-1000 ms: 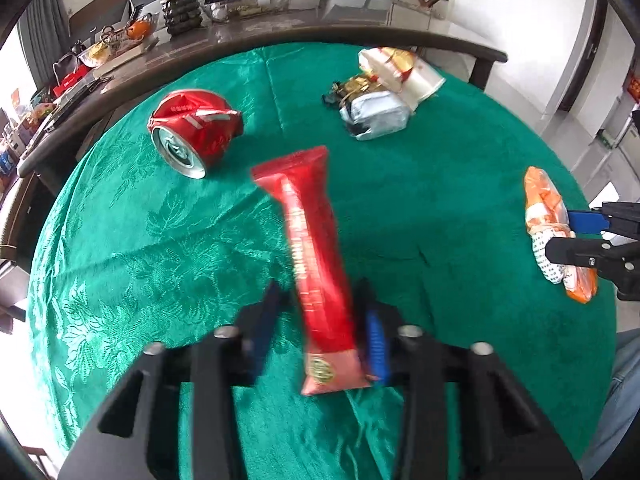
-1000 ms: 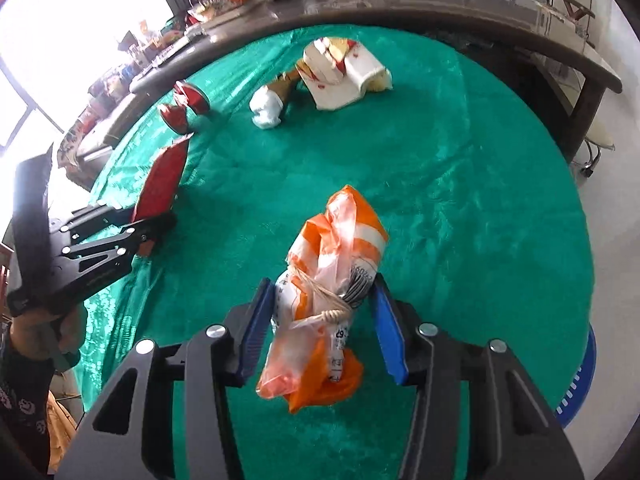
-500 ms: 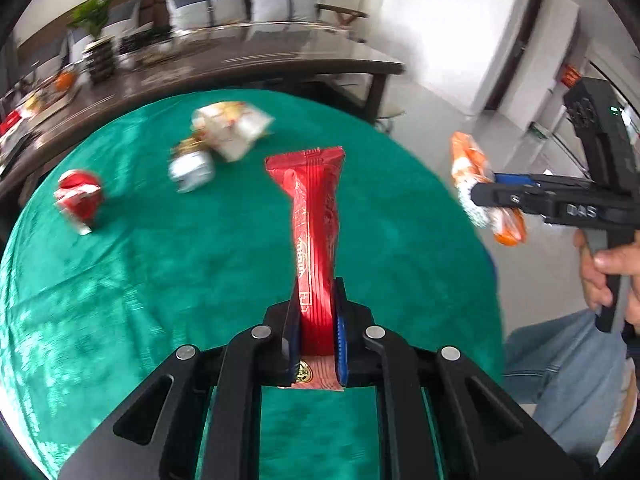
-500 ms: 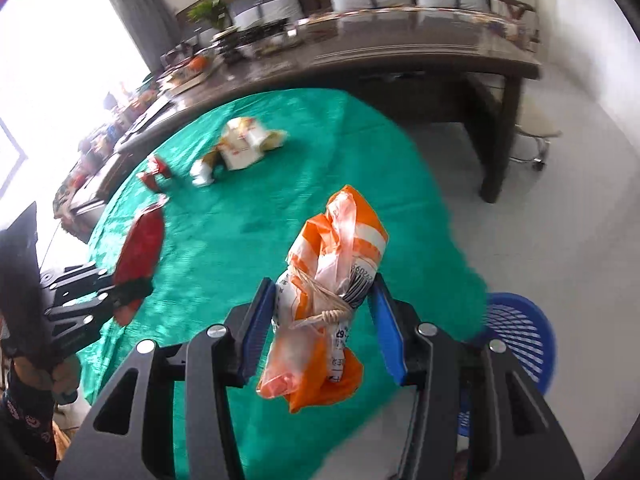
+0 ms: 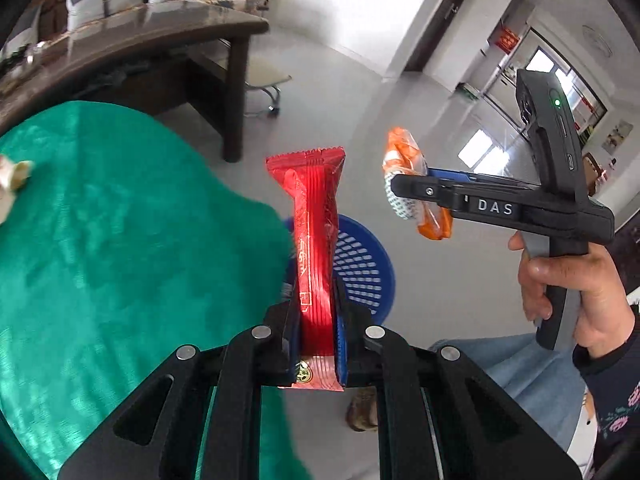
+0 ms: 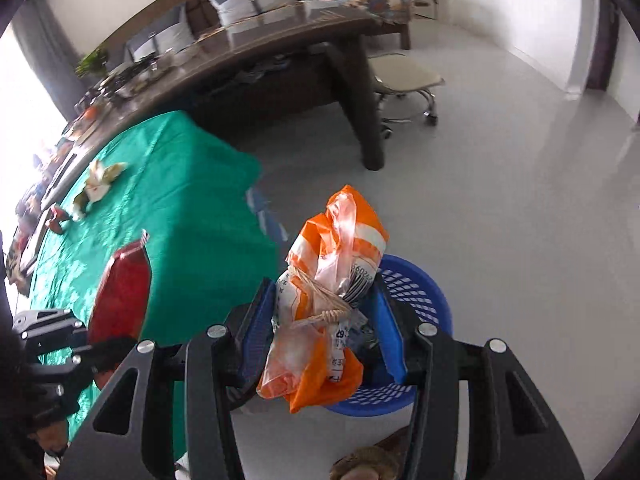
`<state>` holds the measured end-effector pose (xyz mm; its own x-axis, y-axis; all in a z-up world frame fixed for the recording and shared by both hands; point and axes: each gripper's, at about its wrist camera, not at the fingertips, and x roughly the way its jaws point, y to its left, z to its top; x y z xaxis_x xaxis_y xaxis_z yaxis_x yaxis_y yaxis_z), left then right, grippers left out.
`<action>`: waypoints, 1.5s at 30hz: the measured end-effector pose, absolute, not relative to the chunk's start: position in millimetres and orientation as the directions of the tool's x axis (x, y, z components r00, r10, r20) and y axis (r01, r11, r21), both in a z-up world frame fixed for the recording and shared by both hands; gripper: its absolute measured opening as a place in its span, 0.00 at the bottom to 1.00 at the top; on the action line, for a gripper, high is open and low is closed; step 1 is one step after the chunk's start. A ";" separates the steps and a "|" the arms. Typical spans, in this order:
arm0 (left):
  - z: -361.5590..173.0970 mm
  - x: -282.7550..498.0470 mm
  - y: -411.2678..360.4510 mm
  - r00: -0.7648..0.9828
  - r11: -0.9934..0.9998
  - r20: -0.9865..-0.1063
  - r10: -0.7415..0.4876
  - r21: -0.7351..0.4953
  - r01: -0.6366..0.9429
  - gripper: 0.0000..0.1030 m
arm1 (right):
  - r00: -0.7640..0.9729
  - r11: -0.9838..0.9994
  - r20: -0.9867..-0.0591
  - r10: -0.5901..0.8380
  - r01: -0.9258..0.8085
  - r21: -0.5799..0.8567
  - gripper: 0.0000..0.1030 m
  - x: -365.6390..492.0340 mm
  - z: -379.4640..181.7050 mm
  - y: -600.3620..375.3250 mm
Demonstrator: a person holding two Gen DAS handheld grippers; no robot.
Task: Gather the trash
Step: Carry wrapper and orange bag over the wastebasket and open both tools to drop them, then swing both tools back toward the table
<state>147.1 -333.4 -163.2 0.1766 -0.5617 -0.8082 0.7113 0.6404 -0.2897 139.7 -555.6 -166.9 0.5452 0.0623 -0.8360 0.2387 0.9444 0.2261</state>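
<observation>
My left gripper (image 5: pixel 317 312) is shut on a long red snack wrapper (image 5: pixel 314 232) and holds it upright past the table edge, above a blue mesh basket (image 5: pixel 366 264) on the floor. My right gripper (image 6: pixel 322 312) is shut on a crumpled orange and white plastic bag (image 6: pixel 328 292), held over the same blue basket (image 6: pixel 416 292). The right gripper and its bag (image 5: pixel 416 188) also show in the left wrist view, and the red wrapper (image 6: pixel 120 296) shows in the right wrist view.
The round table has a green cloth (image 6: pixel 172 208) with a white wrapper pile (image 6: pixel 98 182) and a red can (image 6: pixel 56 218) far back. A long dark wooden table (image 6: pixel 280 52) and a wheeled stool (image 6: pixel 404 80) stand behind on the grey floor (image 6: pixel 520 184).
Both grippers have swung right off the table with their trash, from over the green cloth to over the blue basket on the floor. Both stay shut on their items.
</observation>
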 end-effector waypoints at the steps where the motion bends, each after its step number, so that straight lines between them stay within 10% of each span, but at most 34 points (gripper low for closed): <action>1: -169.6 146.5 -348.6 0.162 0.634 -0.814 -0.558 -0.293 0.715 0.12 | 0.546 0.940 -0.836 0.060 0.251 0.232 0.46 138.2 -172.6 -563.4; 23: -265.3 181.7 -469.6 0.102 0.658 -0.868 -0.487 -0.287 0.696 0.14 | 0.577 0.877 -0.807 0.124 0.317 0.362 0.54 145.7 -209.7 -626.0; 27: -266.1 190.0 -474.1 0.145 0.677 -0.863 -0.485 -0.265 0.686 0.73 | 0.592 0.868 -0.798 0.116 0.330 0.371 0.76 142.1 -207.1 -631.6; 35: -214.0 176.8 -444.7 0.305 0.712 -0.815 -0.494 -0.178 0.679 0.95 | 0.635 0.875 -0.770 0.059 0.339 0.346 0.88 140.5 -189.5 -629.1; 45: -159.2 132.9 -340.2 0.461 0.725 -0.719 -0.520 -0.086 0.683 0.95 | 0.710 0.956 -0.700 -0.071 0.248 0.156 0.96 147.3 -160.4 -569.1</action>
<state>132.9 -340.2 -159.2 0.4613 -0.5199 -0.7190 0.6832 0.7252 -0.0861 147.3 -569.1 -160.4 0.7102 -0.0706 -0.7004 0.2485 0.9560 0.1557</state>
